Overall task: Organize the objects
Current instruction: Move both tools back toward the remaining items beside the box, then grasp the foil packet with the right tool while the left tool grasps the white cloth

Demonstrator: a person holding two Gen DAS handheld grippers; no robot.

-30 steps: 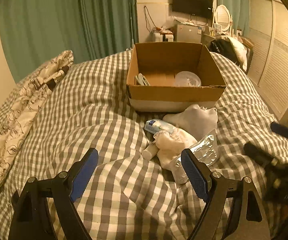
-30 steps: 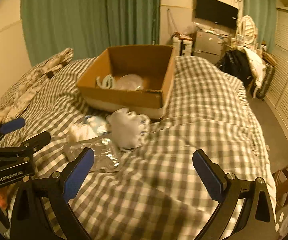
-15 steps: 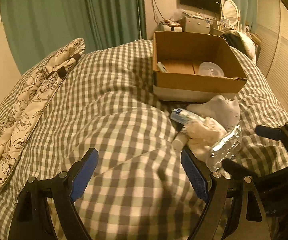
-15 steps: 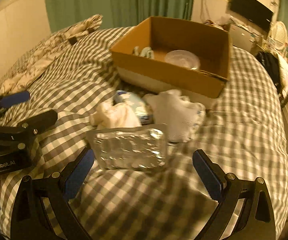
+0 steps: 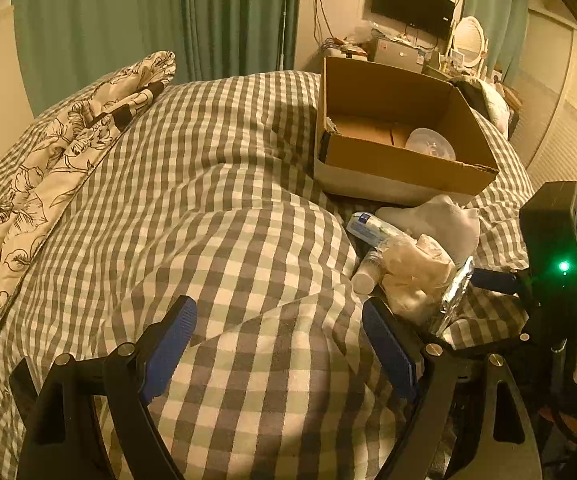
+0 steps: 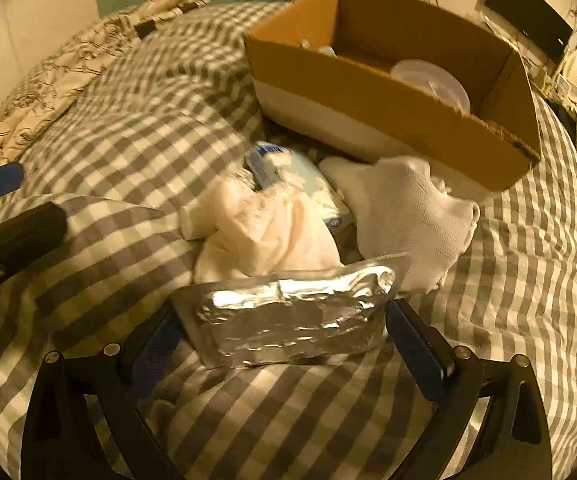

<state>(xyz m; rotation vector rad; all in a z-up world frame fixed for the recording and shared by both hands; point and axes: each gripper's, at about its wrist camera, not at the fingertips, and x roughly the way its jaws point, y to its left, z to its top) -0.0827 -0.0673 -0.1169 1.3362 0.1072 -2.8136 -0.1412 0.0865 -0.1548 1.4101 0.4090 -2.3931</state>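
A silver foil packet [image 6: 288, 320] lies on the checked bedspread between the open jaws of my right gripper [image 6: 284, 344], its ends near both blue pads. Behind it lie a crumpled cream plastic bag [image 6: 264, 232], a blue-labelled bottle [image 6: 288, 172] and a white sock [image 6: 412, 216]. The same pile shows in the left wrist view: bag [image 5: 416, 272], bottle [image 5: 372, 232], sock [image 5: 436, 220], foil packet edge [image 5: 454, 292]. My left gripper [image 5: 280, 340] is open and empty over the bedspread, left of the pile. An open cardboard box [image 6: 388, 92] stands behind the pile.
The box [image 5: 400, 160] holds a clear plastic lid [image 5: 430, 144] and small items at its left corner. A floral quilt [image 5: 60, 160] lies along the bed's left side. Furniture, a television and a mirror stand beyond the bed.
My right gripper has moved forward and down, bringing the foil packet between its open jaws. My left gripper has swung left, so the pile now sits at its right.
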